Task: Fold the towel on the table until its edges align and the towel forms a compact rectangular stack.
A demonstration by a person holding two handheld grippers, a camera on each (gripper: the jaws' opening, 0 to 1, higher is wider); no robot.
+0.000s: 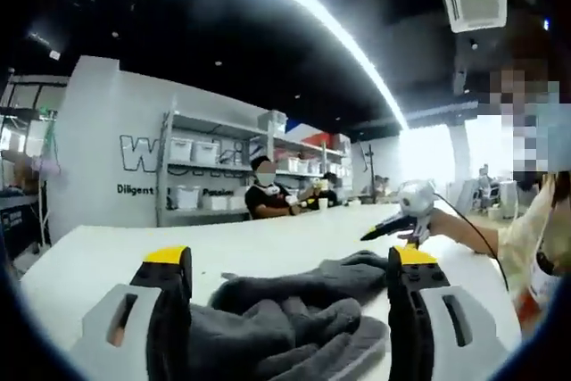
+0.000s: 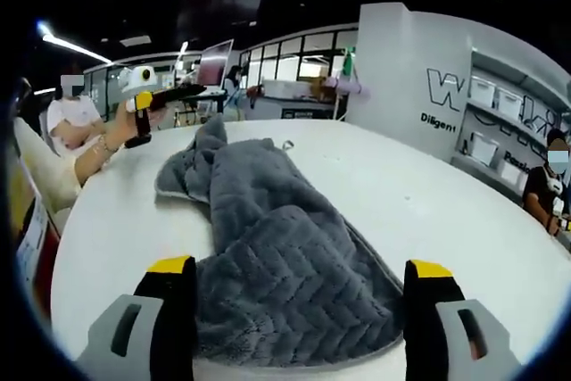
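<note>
— Jaws on the left gripper (image 1: pixel 290 296)?
— Spread wide, grasping nothing; the crumpled grey towel (image 1: pixel 294 314) lies between them on the white table (image 1: pixel 268 247).
— And the right gripper (image 2: pixel 303 305)?
— Parted too, released — the towel (image 2: pixel 277 265) sits bunched between its yellow-tipped jaws, stretching away across the table (image 2: pixel 428 194), not yet folded.
— Further out?
— The other gripper (image 2: pixel 147 95) hovers at the towel's far end; shelving with storage bins (image 1: pixel 214 171) and seated people (image 1: pixel 268 189) stand beyond.
</note>
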